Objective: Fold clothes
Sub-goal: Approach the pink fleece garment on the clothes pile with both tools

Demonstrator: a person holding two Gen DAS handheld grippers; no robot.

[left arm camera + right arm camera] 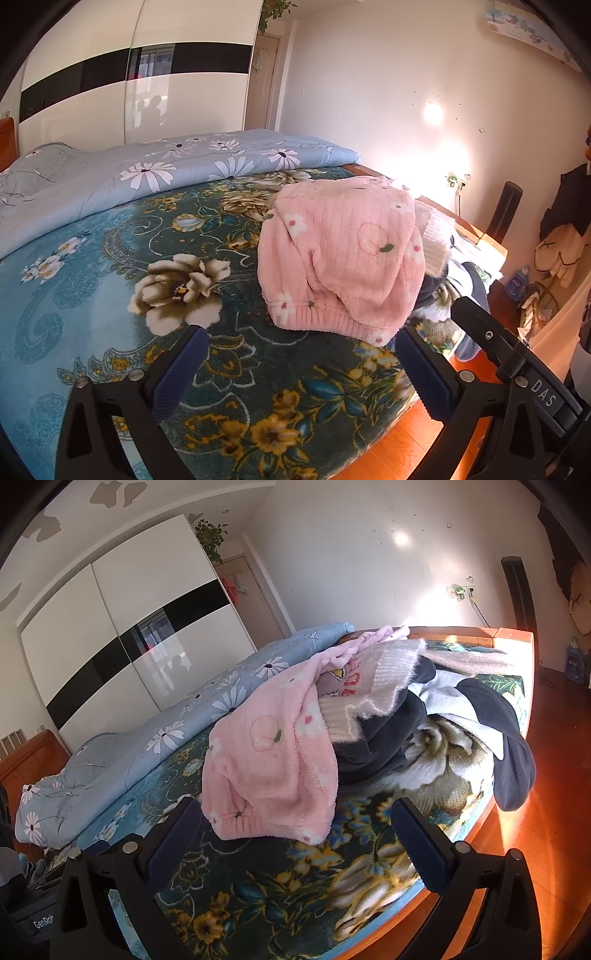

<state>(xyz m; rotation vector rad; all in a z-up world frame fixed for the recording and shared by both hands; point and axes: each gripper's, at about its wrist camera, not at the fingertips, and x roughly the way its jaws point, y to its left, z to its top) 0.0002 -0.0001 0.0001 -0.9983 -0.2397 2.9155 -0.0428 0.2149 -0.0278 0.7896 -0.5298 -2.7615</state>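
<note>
both grippers are held with fingers spread and nothing between them: the left gripper [301, 343] and the right gripper [291, 816], each just short of the pink fleece garment [343, 258]. this garment is heaped on the floral blanket [110, 266]. to its right, a pale fuzzy sweater [391, 672] and dark clothes [384, 731] are piled. a blue daisy quilt [177, 166] is spread behind.
</note>
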